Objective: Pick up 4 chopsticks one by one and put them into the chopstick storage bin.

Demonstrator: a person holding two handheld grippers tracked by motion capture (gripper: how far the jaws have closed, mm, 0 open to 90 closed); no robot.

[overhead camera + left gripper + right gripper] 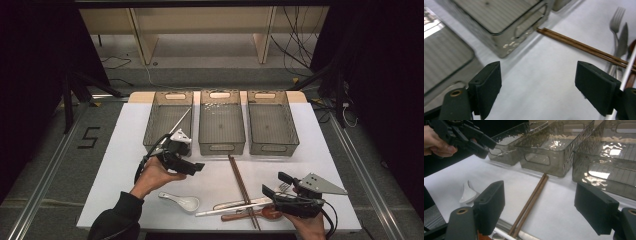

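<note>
Overhead and both close tongs cameras share chopsticks (pixel 242 183).

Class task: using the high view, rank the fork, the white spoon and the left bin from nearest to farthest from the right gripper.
From the right gripper:
1. Fork, just beside its fingers.
2. White spoon, leftward along the near edge.
3. Left bin, far left row, a thin metal rod inside it.

We see three smoky clear plastic bins (pixel 221 122) in a row; before the middle bin lie brown wooden chopsticks (pixel 242 185), a white ceramic spoon (pixel 181 201) to their left.
</note>
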